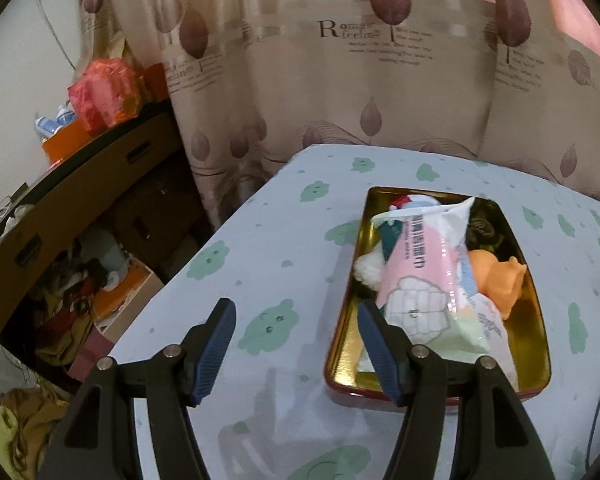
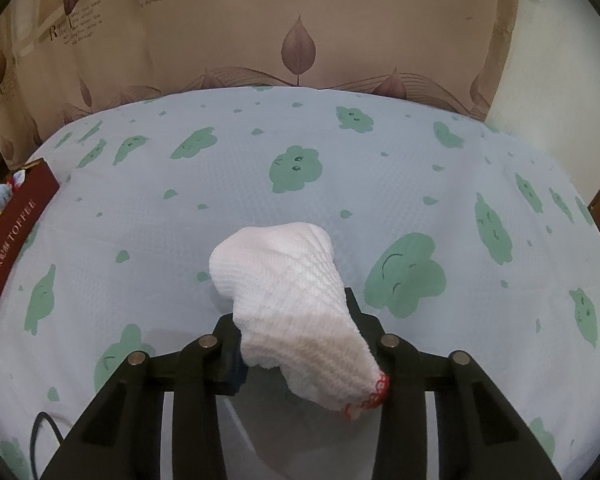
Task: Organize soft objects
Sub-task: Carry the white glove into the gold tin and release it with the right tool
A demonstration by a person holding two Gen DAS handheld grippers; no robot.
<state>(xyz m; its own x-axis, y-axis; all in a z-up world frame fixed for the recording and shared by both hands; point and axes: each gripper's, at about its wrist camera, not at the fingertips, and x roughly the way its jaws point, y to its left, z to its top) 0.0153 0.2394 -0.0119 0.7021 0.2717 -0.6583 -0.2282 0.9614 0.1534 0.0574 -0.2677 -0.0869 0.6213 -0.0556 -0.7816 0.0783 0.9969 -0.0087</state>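
Note:
A red tin with a gold inside (image 1: 342,344) stands on the bed in the left wrist view. It holds a pink and white wipes pack (image 1: 420,276), an orange soft toy (image 1: 500,280), a white fluffy thing (image 1: 368,268) and other soft items. My left gripper (image 1: 294,326) is open and empty, just left of and above the tin's near corner. In the right wrist view my right gripper (image 2: 296,320) is shut on a white knitted sock with a red-trimmed cuff (image 2: 288,280), held above the sheet. The tin's red side (image 2: 16,248) shows at the far left.
The bed has a pale blue sheet with green cloud prints (image 2: 300,168). A leaf-print curtain (image 1: 340,60) hangs behind it. Left of the bed are cardboard boxes with clutter (image 1: 60,240) and a red bag (image 1: 104,92). A dark cable (image 2: 40,428) lies at the sheet's near left.

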